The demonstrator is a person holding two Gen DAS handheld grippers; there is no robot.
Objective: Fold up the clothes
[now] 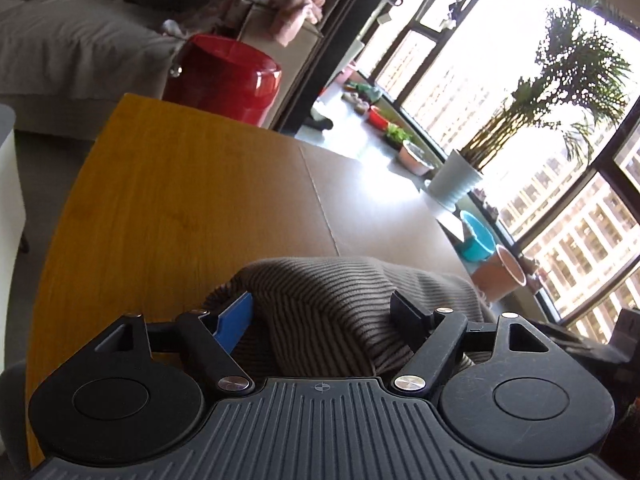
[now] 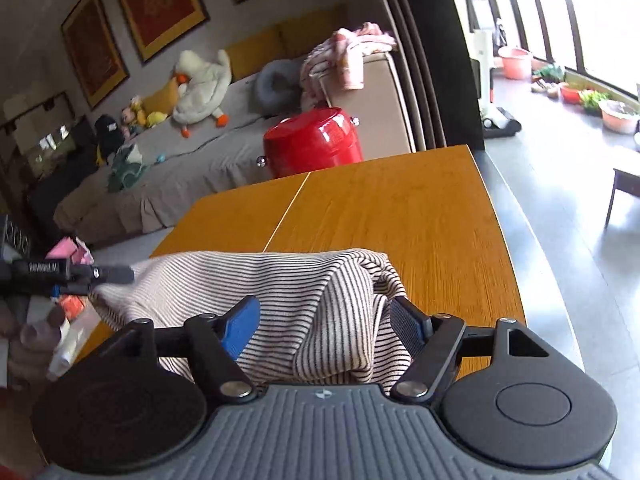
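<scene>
Nearest the left wrist camera, the left gripper (image 1: pixel 322 316) stands wide, its jaws straddling a bunched hump of the striped garment (image 1: pixel 332 304) without visibly pinching it. The right gripper (image 2: pixel 320 320) is likewise spread wide around a thick fold of the same cloth (image 2: pixel 280 292). The garment lies on the near edge of the wooden table (image 2: pixel 400 216). It looks a soft, light, limp knit, likely to sag and slide on the smooth wood, so edges or corners seem the better hold than bulk. Beyond stands a red tub (image 2: pixel 316 140).
</scene>
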